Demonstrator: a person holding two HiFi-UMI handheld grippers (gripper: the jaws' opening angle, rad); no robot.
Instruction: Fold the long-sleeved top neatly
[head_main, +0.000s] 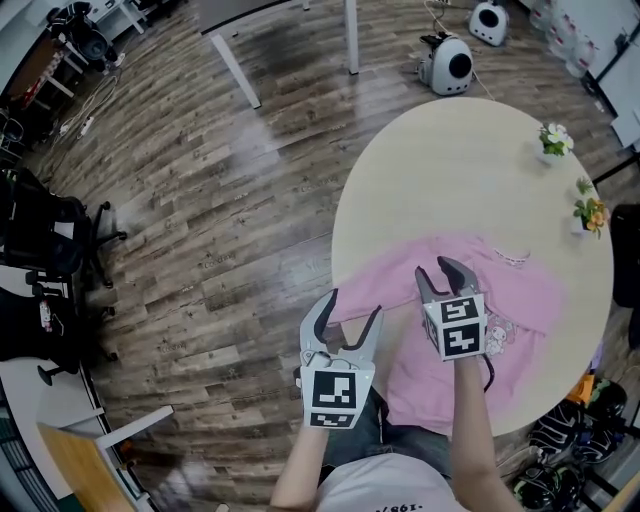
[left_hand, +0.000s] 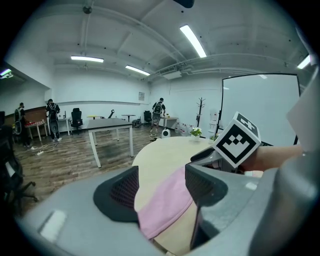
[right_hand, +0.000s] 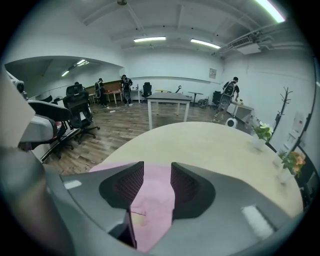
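Observation:
The pink long-sleeved top (head_main: 520, 290) lies spread on the round beige table (head_main: 450, 170), at the edge nearest the person. My left gripper (head_main: 352, 312) hovers at the top's left edge by the table rim, open; in the left gripper view (left_hand: 161, 185) a fold of the pink cloth (left_hand: 162, 207) shows between the jaws, with neither pad pressing on it. My right gripper (head_main: 434, 268) is over the middle of the top, also open; in the right gripper view (right_hand: 156, 181) the pink cloth (right_hand: 155, 205) lies flat below the gap.
Two small flower pots (head_main: 553, 140) (head_main: 590, 213) stand near the table's far right rim. On the wooden floor are round white devices (head_main: 447, 65), a white table's legs (head_main: 350, 40), black office chairs (head_main: 50, 235) at left and shoes (head_main: 560, 430) at lower right.

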